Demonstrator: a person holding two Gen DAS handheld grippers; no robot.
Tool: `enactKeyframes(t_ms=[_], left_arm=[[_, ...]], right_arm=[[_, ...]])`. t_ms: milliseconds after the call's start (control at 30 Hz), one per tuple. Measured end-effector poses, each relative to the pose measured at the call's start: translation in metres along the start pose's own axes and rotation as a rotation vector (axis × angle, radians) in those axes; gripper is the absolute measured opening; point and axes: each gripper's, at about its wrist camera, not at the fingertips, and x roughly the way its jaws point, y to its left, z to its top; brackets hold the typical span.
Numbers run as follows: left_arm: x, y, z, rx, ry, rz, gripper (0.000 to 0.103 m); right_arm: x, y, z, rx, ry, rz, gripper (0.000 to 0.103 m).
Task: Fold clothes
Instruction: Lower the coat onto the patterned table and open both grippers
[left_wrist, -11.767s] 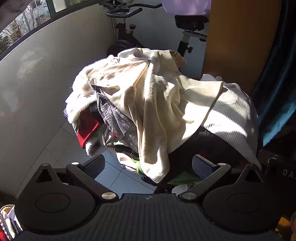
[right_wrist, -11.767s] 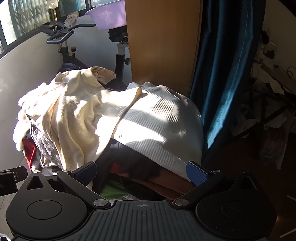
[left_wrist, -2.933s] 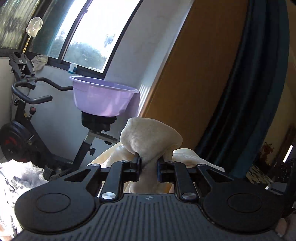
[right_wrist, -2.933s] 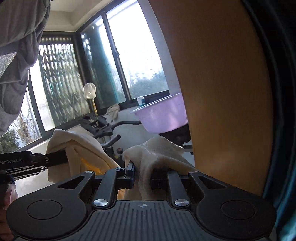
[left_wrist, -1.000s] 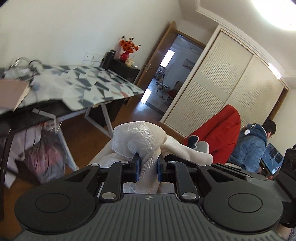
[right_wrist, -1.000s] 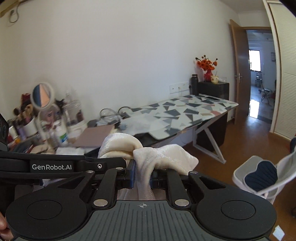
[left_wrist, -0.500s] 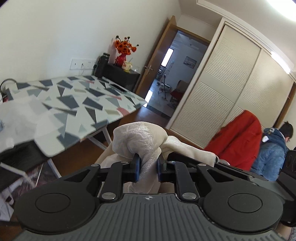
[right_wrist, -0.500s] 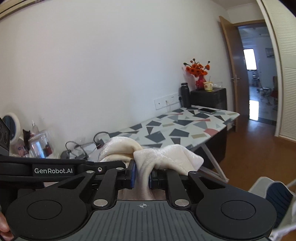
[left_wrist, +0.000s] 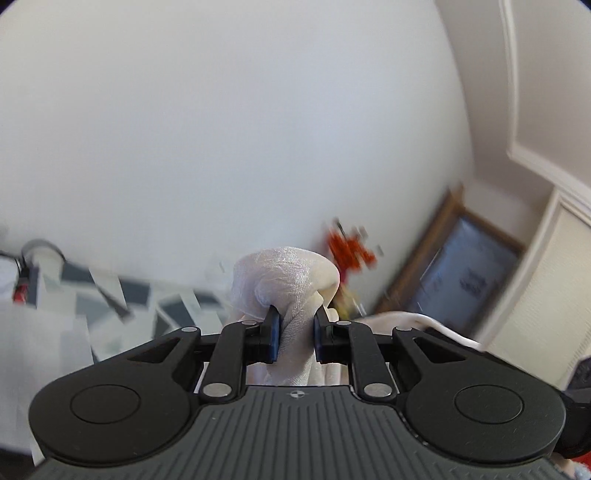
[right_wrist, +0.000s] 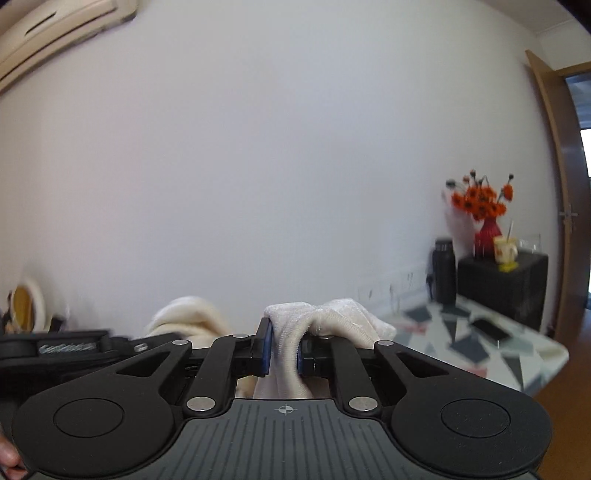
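Observation:
My left gripper (left_wrist: 295, 332) is shut on a bunched fold of a cream garment (left_wrist: 284, 273), which bulges above the jaws and hangs down behind them. My right gripper (right_wrist: 284, 343) is shut on another bunch of the same cream garment (right_wrist: 332, 317). In the right wrist view the left gripper's body (right_wrist: 66, 349) shows at the left with more cream cloth (right_wrist: 184, 317) above it. Both grippers are raised and tilted up toward a white wall. The rest of the garment hangs below, out of sight.
A table with a grey geometric-patterned top (right_wrist: 480, 343) stands below at the right; it also shows in the left wrist view (left_wrist: 110, 299). A black cabinet (right_wrist: 506, 280) bears a red vase of orange flowers (right_wrist: 484, 206), a cup and a dark bottle. A doorway (left_wrist: 469, 280) lies to the right.
Both grippers have tilted upward and swung toward the wall, still holding the cream garment. The table has dropped lower in both views, and the wardrobe and the person have left the left wrist view.

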Motion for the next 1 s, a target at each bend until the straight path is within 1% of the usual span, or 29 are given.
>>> enactKeyframes(t_ms=[67,133,200,267,333,367,467,533,567,600,667,700,733,767,800,833,867,900,933,967,1000], left_arm=[[0.026,0.006,0.022,-0.037,-0.065,0.032,0.017],[0.053,0.011,0.044,-0.074,-0.13,0.064,0.018],[0.075,0.031,0.047,-0.112,-0.1,0.098,0.018],[0.104,0.053,0.037,-0.109,-0.047,0.176,0.018],[0.138,0.077,0.013,-0.113,0.045,0.262,0.018],[0.156,0.089,0.0,-0.116,0.092,0.304,0.018],[0.212,0.127,-0.057,-0.15,0.281,0.435,0.018],[0.242,0.143,-0.095,-0.154,0.404,0.513,0.018],[0.244,0.145,-0.105,-0.161,0.434,0.535,0.018],[0.244,0.146,-0.112,-0.168,0.46,0.554,0.018],[0.245,0.148,-0.128,-0.183,0.513,0.594,0.018],[0.246,0.149,-0.136,-0.19,0.54,0.614,0.021],[0.247,0.149,-0.144,-0.197,0.567,0.633,0.024],[0.247,0.15,-0.152,-0.205,0.593,0.653,0.03],[0.248,0.151,-0.16,-0.212,0.62,0.672,0.034],[0.246,0.146,-0.155,-0.205,0.618,0.697,0.04],[0.24,0.138,-0.147,-0.199,0.589,0.722,0.042],[0.233,0.13,-0.14,-0.193,0.559,0.747,0.042],[0.226,0.122,-0.132,-0.188,0.528,0.771,0.045],[0.23,0.121,-0.129,-0.183,0.52,0.786,0.052],[0.236,0.121,-0.127,-0.178,0.515,0.799,0.056]], right_arm=[[0.037,-0.018,0.033,0.025,-0.061,-0.021,0.011],[0.07,-0.042,0.053,0.054,-0.095,-0.056,0.011],[0.103,-0.075,0.058,0.117,-0.089,-0.087,0.011],[0.137,-0.111,0.049,0.182,-0.048,-0.12,0.011],[0.173,-0.143,0.021,0.202,0.033,-0.172,0.011],[0.192,-0.158,0.001,0.199,0.087,-0.209,0.011],[0.255,-0.196,-0.074,0.165,0.277,-0.327,0.011],[0.289,-0.224,-0.123,0.18,0.424,-0.395,0.011],[0.306,-0.238,-0.147,0.191,0.499,-0.427,0.011],[0.313,-0.245,-0.163,0.196,0.542,-0.441,0.011],[0.318,-0.243,-0.186,0.136,0.607,-0.426,0.012],[0.316,-0.24,-0.191,0.107,0.625,-0.41,0.014],[0.314,-0.236,-0.189,0.079,0.648,-0.39,0.02],[0.311,-0.233,-0.186,0.052,0.673,-0.371,0.031],[0.309,-0.229,-0.182,0.024,0.698,-0.351,0.037],[0.308,-0.229,-0.174,0.022,0.721,-0.34,0.053],[0.303,-0.227,-0.16,0.045,0.733,-0.33,0.067],[0.295,-0.228,-0.145,0.089,0.72,-0.3,0.07],[0.285,-0.231,-0.131,0.137,0.7,-0.263,0.072],[0.28,-0.238,-0.115,0.188,0.682,-0.212,0.076],[0.279,-0.244,-0.102,0.206,0.653,-0.176,0.078]])
